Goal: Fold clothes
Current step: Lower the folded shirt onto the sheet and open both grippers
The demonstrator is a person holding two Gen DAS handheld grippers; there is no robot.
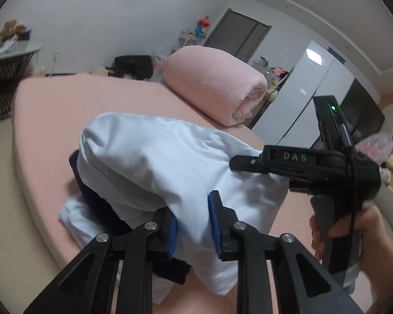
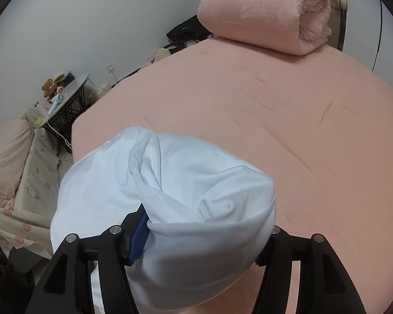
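Note:
A pale blue garment [image 1: 149,157] lies bunched on the pink bed [image 1: 52,110], with a dark navy part [image 1: 89,191] showing under its left side. My left gripper [image 1: 194,231] has a fold of it between its blue pads [image 1: 215,226], which stand slightly apart and do not seem to press. My right gripper [image 2: 200,246] stands wide open around the bulging cloth [image 2: 186,183]. Its left pad [image 2: 139,235] shows; the cloth hides the right one. In the left wrist view a hand [image 1: 343,233] holds the right gripper, one finger [image 1: 249,161] lying over the garment.
A rolled pink quilt [image 2: 262,13] lies at the far end of the bed. A round side table [image 2: 68,96] with small items stands beyond the bed's left corner, beside patterned bedding [image 2: 31,178]. White wardrobes [image 1: 309,96] line the right wall. Bare sheet [image 2: 288,110] spreads beyond the garment.

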